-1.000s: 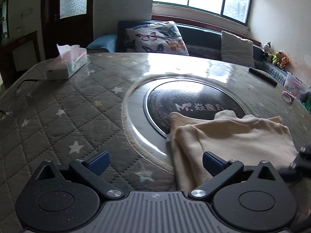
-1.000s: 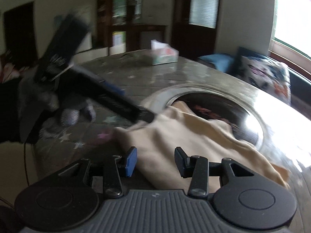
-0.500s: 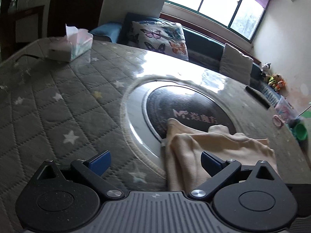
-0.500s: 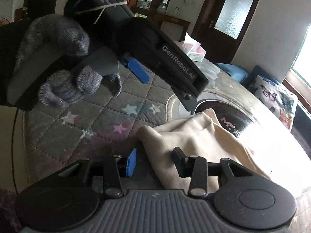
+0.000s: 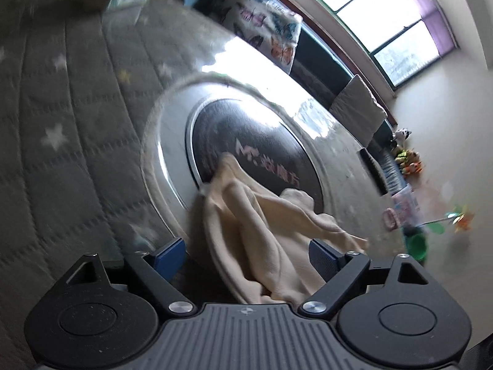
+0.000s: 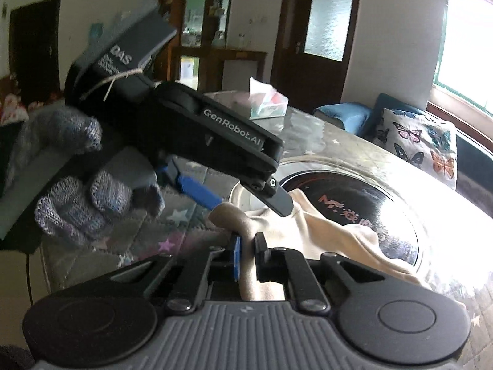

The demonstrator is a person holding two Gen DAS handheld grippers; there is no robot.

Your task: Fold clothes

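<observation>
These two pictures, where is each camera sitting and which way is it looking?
Left wrist: on the left gripper, tilted down over the cream garment, jaws apart around it.
Right wrist: on the right gripper, shut on the garment's edge; the gloved hand shows.
Shared: garment, black glass disc, butterfly pillow.

Your right gripper (image 6: 246, 254) is now clamping the cream cloth (image 6: 323, 231), while your left gripper (image 5: 246, 254) is rolling and narrowing around it.
</observation>
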